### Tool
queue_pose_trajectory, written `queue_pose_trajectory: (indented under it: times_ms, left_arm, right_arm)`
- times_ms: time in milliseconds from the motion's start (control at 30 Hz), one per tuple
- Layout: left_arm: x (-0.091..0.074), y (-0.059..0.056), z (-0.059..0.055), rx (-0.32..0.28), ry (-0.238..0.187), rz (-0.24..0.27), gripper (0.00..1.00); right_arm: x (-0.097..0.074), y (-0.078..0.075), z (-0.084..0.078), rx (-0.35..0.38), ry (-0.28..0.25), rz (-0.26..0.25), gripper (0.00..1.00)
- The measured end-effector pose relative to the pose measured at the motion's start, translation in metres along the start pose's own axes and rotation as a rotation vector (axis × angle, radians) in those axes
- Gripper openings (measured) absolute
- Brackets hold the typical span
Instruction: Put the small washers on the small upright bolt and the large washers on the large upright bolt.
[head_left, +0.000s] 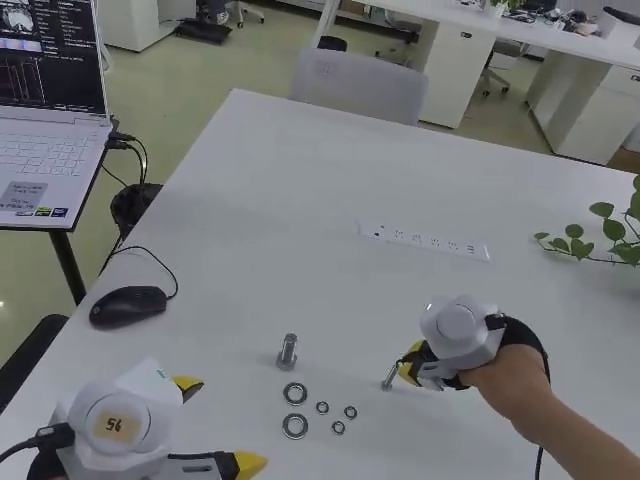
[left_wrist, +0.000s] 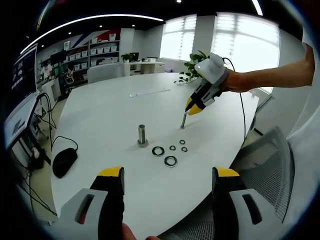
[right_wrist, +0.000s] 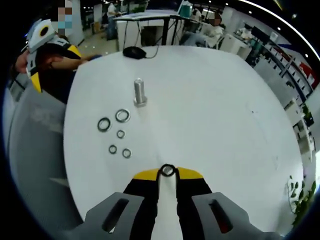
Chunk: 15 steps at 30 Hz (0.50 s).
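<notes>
The large bolt (head_left: 288, 351) (left_wrist: 142, 135) (right_wrist: 139, 92) stands upright on the white table (head_left: 300, 200). Right of it stands the thin small bolt (head_left: 388, 377) (left_wrist: 183, 121). My right gripper (head_left: 405, 368) (left_wrist: 192, 108) (right_wrist: 167, 172) is shut on a small ring, apparently a small washer (right_wrist: 167, 170), right at the small bolt's top. Two large washers (head_left: 295, 393) (head_left: 295, 426) and three small washers (head_left: 337, 412) lie flat in front of the bolts. My left gripper (head_left: 220, 423) (left_wrist: 167, 180) hangs open at the near table edge, holding nothing.
A black mouse (head_left: 128, 305) lies at the table's left edge. A laptop (head_left: 50, 110) stands on a side stand farther left. A white power strip (head_left: 425, 240) lies mid-table, with a plant (head_left: 600, 235) at the right edge and a grey chair (head_left: 358, 85) behind.
</notes>
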<state>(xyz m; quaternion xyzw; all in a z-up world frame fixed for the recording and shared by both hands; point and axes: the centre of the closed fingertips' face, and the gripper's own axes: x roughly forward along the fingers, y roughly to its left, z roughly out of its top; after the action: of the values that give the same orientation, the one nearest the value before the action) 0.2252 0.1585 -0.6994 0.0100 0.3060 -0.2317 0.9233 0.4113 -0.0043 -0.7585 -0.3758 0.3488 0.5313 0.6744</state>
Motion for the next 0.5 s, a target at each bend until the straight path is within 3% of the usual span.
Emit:
queue_pose_trajectory:
  times_ms: [500]
  left_arm:
    - [-0.0015, 0.0046, -0.0034, -0.011, 0.005, 0.007, 0.71]
  right_arm:
    - [0.0047, -0.0030, -0.0017, -0.037, 0.048, 0.015, 0.13]
